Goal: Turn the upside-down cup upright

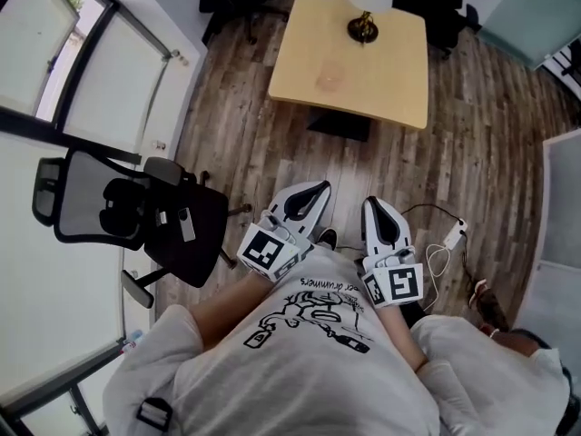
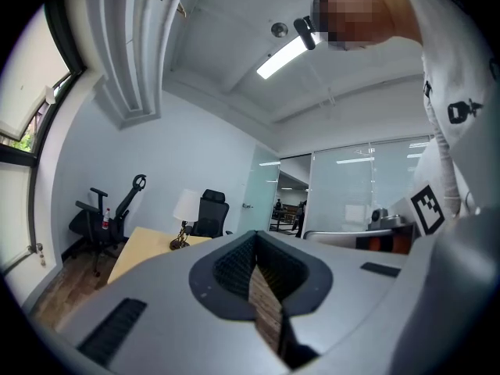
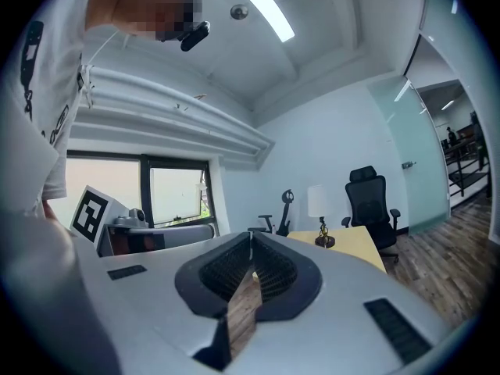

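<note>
Both left claw (image 1: 318,189) and right claw (image 1: 372,204) were pressed together, empty; we judged the cup (image 1: 329,78) light, graspable by its wall.

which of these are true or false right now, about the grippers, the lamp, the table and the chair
1. The left gripper and the right gripper are both shut and empty. True.
2. The lamp lies tipped over. False: it stands upright on the wooden table.
3. The left gripper touches the wooden table. False: both grippers are held near the person's chest, well apart from it.
4. A black office chair stands at the person's left. True.
</note>
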The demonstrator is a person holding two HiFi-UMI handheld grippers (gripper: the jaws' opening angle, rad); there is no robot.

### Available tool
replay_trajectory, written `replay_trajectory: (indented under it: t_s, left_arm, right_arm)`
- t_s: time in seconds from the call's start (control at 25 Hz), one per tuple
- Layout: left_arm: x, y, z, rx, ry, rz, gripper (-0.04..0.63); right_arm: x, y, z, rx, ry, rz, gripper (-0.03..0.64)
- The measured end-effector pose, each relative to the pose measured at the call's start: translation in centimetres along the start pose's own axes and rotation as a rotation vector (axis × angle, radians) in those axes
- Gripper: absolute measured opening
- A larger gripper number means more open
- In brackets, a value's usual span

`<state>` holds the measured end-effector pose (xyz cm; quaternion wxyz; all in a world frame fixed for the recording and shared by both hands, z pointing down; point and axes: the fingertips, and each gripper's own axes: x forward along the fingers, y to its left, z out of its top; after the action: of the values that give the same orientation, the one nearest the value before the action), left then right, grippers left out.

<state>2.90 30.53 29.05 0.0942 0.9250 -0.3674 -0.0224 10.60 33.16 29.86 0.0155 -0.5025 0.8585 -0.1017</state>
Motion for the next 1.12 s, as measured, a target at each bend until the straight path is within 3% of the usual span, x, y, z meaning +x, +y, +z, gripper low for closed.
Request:
replay_trajectory:
  t_s: [0.36,1.12]
  left_arm:
    - [1.9,5.2,0.0,-0.022,0.004,0.010,0.008]
    - [11.5,21.7,2.5,-0.048,0.051,-0.119,0.008]
  right_arm:
    - [4.7,-0.7,-0.6,0.005,0.016,-0.008,0.026]
    - [24.4,-4.9,2.5,-0.054,0.038,-0.037,0.026]
